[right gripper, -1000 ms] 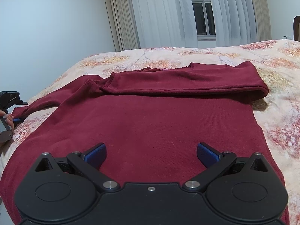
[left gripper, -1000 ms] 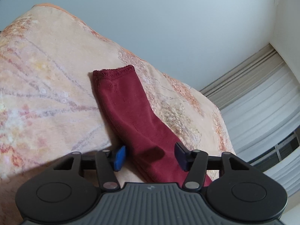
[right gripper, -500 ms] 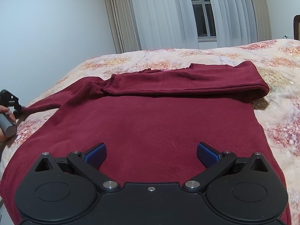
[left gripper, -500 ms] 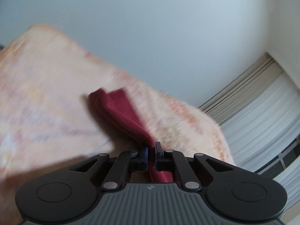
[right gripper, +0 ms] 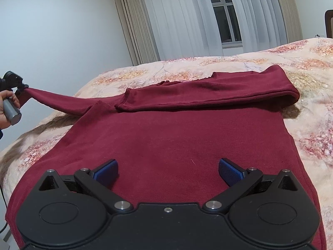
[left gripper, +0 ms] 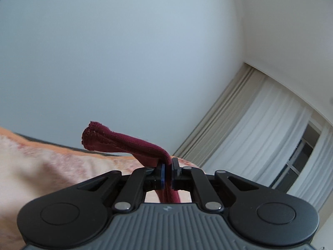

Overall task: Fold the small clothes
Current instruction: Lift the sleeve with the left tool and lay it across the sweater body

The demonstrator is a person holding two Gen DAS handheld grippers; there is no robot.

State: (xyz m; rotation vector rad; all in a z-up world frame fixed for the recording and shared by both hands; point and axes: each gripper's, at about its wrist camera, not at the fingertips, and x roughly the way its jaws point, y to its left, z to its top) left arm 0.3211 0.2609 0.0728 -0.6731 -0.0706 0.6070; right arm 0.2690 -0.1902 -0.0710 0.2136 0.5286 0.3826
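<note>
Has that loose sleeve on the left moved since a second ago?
Yes. The sleeve has risen off the bedspread, pinched in the left tongs.

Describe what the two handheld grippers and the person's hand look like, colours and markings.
Both grippers, left gripper and right gripper, share a black plastic body with two round discs, silver pivot pins, ribbed grey centre and blue textured pads on the jaws. From the right view, a bare hand grips a grey cylindrical handle.

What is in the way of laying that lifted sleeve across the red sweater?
Nothing visible. The left gripper pinches the sleeve above the bed. Only the other sleeve, already folded flat, lies on the sweater. The right gripper is open near the hem.
</note>
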